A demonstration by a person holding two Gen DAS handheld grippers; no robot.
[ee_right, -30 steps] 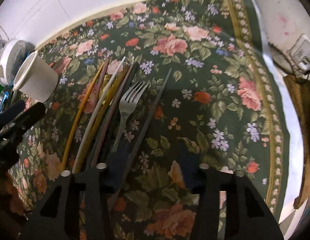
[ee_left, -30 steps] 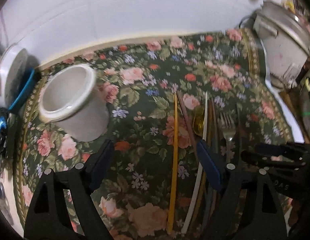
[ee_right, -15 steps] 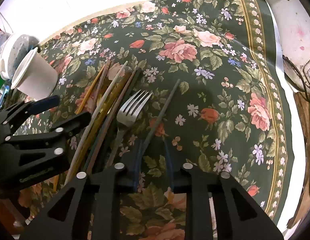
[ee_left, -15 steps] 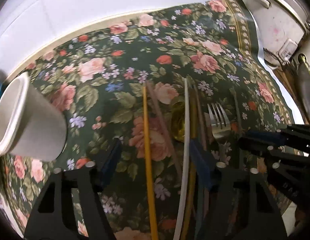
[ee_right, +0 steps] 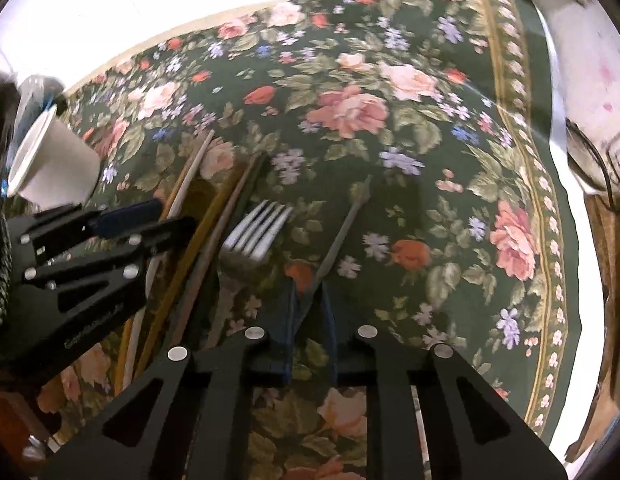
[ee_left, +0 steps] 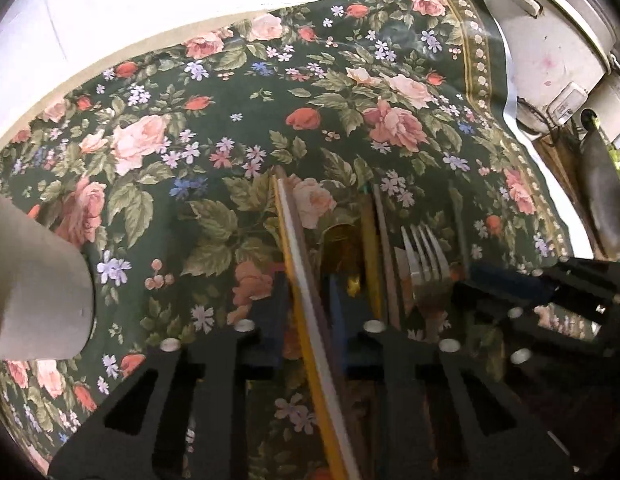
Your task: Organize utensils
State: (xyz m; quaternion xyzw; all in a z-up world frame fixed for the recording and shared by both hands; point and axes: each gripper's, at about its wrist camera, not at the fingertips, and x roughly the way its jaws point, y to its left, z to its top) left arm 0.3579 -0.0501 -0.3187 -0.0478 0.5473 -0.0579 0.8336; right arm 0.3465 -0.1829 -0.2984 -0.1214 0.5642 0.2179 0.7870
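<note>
Scene: A row of utensils lies on the floral cloth (ee_left: 237, 128), with a white cup (ee_right: 55, 168) standing well off on your left side.
Left gripper: Your left gripper (ee_left: 307, 312) is closing over the yellow chopstick (ee_left: 287, 248) and the white chopstick (ee_left: 299, 256), which run between its blue pads (ee_left: 269, 320); the pads look at or very near contact, so judge the grip only once they stop.
Right gripper: Your right gripper (ee_right: 310, 312) is pinched shut on the dark grey chopstick (ee_right: 338, 236), whose far tip still rests on the cloth.
Neighbours: The fork (ee_right: 249, 240) lies just beside that grey stick, and the brown chopsticks (ee_right: 213, 216) and gold spoon (ee_left: 342, 244) sit between your two hands.
Step in hand: Likely securing a pick in each hand before carrying to the cup.
Doing it well: Let the left jaws settle on both sticks together; if only one is caught, the other will probably swing free.
Lift: Raise each hand straight up so the thin sticks clear the fork and spoon without dragging them.
Watch: Your grippers stand close together, so keep them apart as they rise.
</note>
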